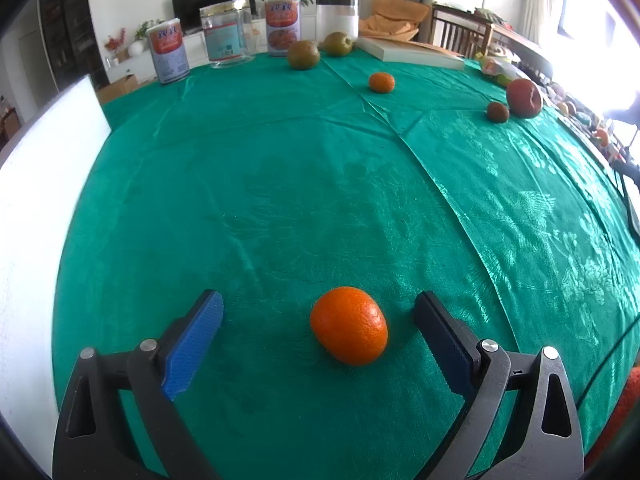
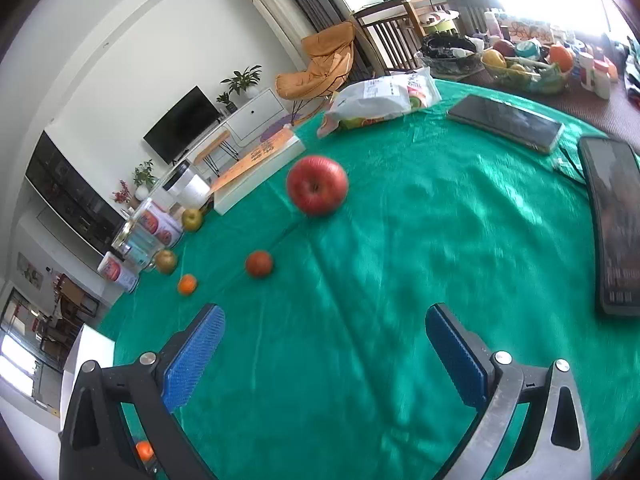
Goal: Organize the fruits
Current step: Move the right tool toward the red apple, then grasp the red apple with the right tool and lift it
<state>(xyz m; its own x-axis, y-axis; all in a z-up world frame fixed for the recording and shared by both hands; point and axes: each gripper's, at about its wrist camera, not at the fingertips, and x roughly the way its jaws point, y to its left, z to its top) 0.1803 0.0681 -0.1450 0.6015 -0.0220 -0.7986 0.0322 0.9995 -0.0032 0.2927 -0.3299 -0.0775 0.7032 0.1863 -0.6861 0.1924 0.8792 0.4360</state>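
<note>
Left tongs (image 1: 318,312) gape around an orange (image 1: 349,331) on the tabletop (image 1: 280,168); right tongs (image 2: 325,326) gape apart, an apple (image 2: 317,190) well ahead.

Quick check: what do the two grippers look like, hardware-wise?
Left gripper: black linkage arms with triangular cutouts, silver pivot pins, textured blue pads. Right gripper: same blue pads and pins, but one arm looks worn silver-grey. No cables or sleeves visible.
</note>
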